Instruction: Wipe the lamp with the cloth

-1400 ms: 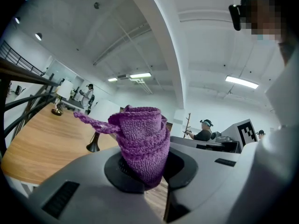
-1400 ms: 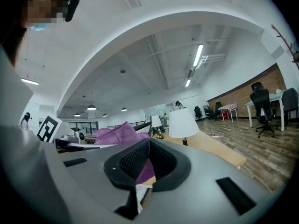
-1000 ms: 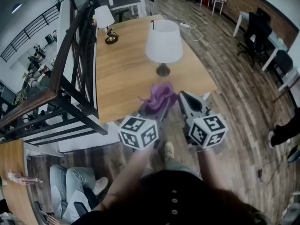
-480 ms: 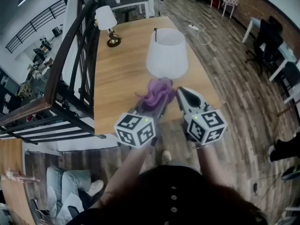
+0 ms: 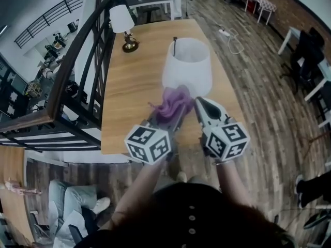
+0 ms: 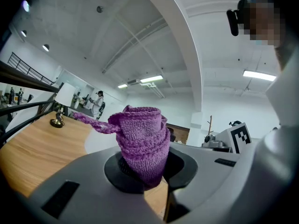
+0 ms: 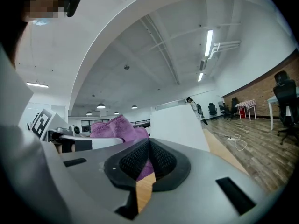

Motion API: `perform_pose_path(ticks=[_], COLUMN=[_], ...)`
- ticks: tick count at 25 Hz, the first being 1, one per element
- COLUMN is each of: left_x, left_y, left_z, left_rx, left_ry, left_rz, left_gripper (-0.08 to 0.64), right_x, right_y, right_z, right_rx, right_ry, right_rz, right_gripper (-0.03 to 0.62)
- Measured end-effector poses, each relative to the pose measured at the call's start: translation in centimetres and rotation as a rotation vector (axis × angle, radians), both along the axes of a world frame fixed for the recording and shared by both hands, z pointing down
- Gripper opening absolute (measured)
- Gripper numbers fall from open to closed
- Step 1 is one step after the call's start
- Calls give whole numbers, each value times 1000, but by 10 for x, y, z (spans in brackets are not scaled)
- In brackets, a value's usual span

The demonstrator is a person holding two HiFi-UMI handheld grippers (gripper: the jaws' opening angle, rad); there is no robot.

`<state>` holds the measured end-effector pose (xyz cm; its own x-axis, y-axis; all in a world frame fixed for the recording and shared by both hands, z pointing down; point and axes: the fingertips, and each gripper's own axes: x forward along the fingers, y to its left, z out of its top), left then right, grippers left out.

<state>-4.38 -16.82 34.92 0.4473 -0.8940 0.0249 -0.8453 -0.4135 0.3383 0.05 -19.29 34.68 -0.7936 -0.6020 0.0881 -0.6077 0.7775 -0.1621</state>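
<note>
A lamp with a white shade (image 5: 186, 66) stands on the wooden table (image 5: 129, 87), near its front edge. My left gripper (image 5: 166, 117) is shut on a bunched purple cloth (image 5: 173, 103), which is held up just in front of the shade's lower rim. In the left gripper view the cloth (image 6: 142, 141) sticks up from between the jaws of the left gripper (image 6: 142, 166). My right gripper (image 5: 200, 103) is shut with nothing in it, close beside the cloth on the right. In the right gripper view, the right gripper (image 7: 148, 147) has the shade (image 7: 180, 122) just ahead and the cloth (image 7: 114, 129) to its left.
A second, smaller lamp (image 5: 123, 22) with a brass base stands at the table's far left. A dark railing (image 5: 77, 71) runs along the table's left side. A power strip and cable (image 5: 230, 37) lie on the wood floor to the right. Desks and chairs (image 5: 307, 50) stand further right.
Both grippers and the cloth have come closer to the white lamp shade, which now sits right behind the cloth. Neither gripper's state has changed.
</note>
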Motion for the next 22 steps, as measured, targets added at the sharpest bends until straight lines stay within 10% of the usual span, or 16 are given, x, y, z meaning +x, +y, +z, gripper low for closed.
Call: perform_pose_path(ticks=[22], left_x=[-26], left_y=[-21], left_z=[-1], left_rx=[-34], left_ry=[3], left_rz=[18], left_gripper=[61], right_x=[-38], right_y=[-22], right_z=[-2], right_rx=[-27], right_ry=[-9], right_rz=[-11], right_gripper=[12])
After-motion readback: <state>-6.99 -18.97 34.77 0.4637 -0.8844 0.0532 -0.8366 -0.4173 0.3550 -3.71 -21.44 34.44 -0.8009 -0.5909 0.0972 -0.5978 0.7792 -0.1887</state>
